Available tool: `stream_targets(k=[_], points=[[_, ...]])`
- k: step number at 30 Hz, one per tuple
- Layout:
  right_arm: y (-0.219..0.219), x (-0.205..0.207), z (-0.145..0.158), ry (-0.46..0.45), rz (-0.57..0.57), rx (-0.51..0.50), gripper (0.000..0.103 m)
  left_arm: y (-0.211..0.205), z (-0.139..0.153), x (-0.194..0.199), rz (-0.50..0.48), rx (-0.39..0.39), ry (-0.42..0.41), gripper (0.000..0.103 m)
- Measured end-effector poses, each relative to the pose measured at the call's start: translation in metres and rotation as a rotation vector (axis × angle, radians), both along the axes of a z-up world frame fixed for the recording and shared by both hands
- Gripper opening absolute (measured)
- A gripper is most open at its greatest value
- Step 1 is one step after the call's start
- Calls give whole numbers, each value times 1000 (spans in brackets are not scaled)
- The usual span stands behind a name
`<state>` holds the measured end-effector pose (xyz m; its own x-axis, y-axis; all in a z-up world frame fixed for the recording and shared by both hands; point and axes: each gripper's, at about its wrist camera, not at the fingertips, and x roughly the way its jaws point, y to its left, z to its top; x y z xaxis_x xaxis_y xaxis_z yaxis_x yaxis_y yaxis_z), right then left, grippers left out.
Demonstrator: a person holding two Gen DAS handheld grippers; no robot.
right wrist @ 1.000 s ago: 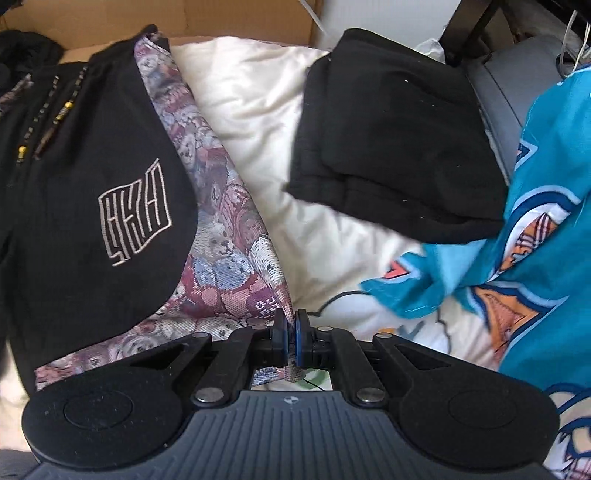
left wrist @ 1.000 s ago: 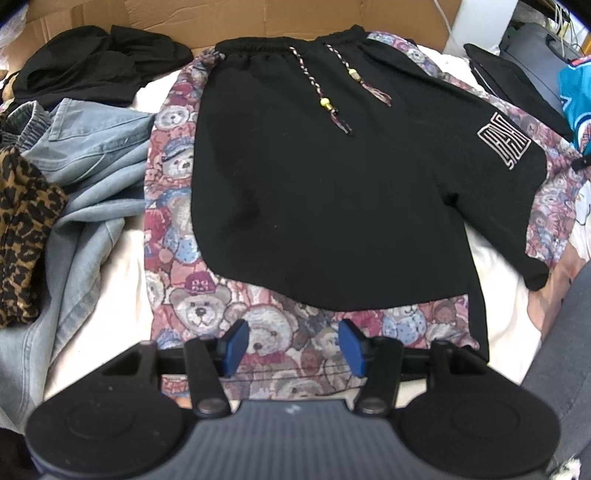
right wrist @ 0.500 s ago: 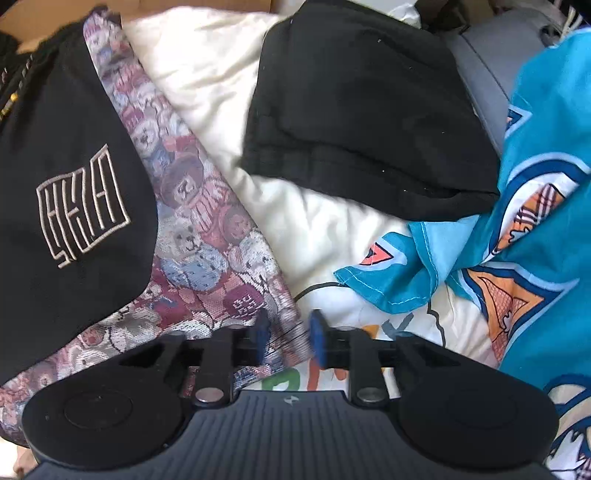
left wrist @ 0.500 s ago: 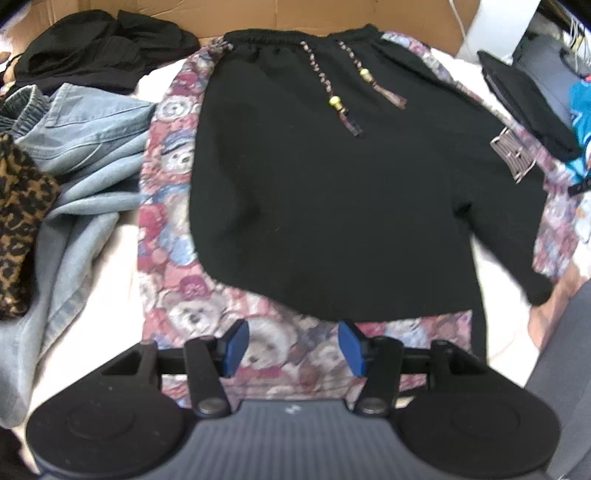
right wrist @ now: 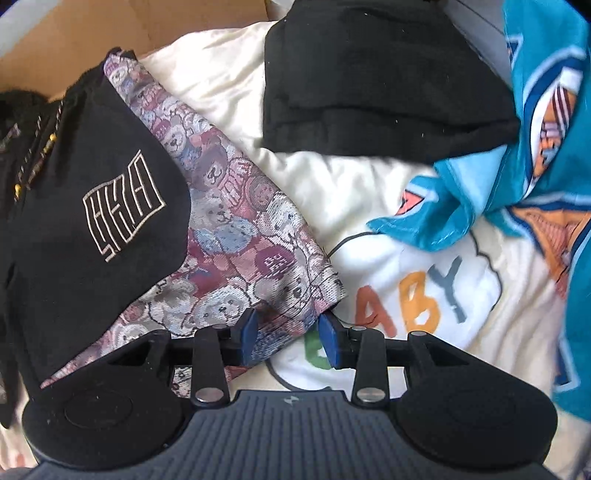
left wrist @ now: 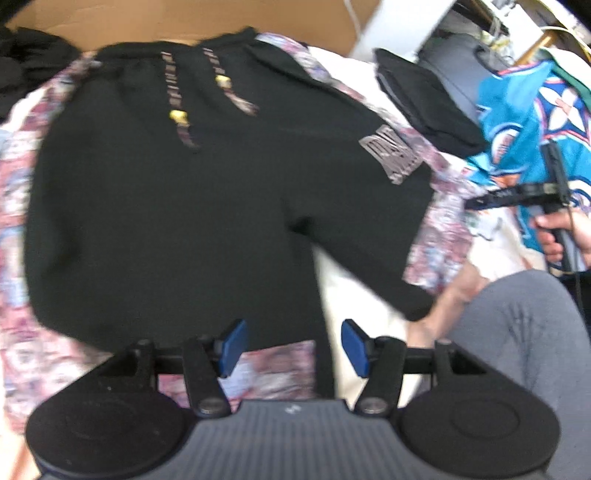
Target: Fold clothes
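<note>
Black shorts (left wrist: 184,203) with teddy-bear patterned side panels, a beaded drawstring and a white logo lie spread flat on the bed. My left gripper (left wrist: 291,347) hovers over the bottom hem near the gap between the legs. Its jaws are opening, with fabric below them but nothing pressed between the pads. In the right wrist view, my right gripper (right wrist: 288,336) stands open over the patterned corner of the shorts (right wrist: 240,240). That corner lies loose between the pads. At the left wrist view's right edge, a hand (left wrist: 561,236) holds the right gripper.
A folded black garment (right wrist: 369,85) and a teal jersey (right wrist: 546,129) lie right of the shorts on a cream blanket (right wrist: 406,295) with coloured letters. Cardboard (left wrist: 184,18) stands behind. A grey trouser leg (left wrist: 517,350) fills the lower right. Dark clothes (left wrist: 29,62) sit far left.
My right gripper, shut on the shorts' patterned corner a second ago, has opened and let it drop flat. My left gripper has slid right along the hem and its view is blurred.
</note>
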<state>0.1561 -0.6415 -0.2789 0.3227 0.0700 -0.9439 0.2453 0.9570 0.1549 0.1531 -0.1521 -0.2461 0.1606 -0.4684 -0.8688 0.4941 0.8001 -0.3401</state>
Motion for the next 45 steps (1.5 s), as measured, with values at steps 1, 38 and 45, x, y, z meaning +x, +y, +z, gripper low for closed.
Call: stream_targets(k=[1, 38, 45], points=[[-2, -1, -1, -10, -7, 15, 44, -6, -3, -1, -10, -21, 13, 60], [-44, -5, -24, -153, -136, 108, 44, -95, -71, 0, 131, -371, 211, 65], [-37, 1, -28, -138, -109, 86, 34, -97, -79, 6, 91, -416, 282, 40]])
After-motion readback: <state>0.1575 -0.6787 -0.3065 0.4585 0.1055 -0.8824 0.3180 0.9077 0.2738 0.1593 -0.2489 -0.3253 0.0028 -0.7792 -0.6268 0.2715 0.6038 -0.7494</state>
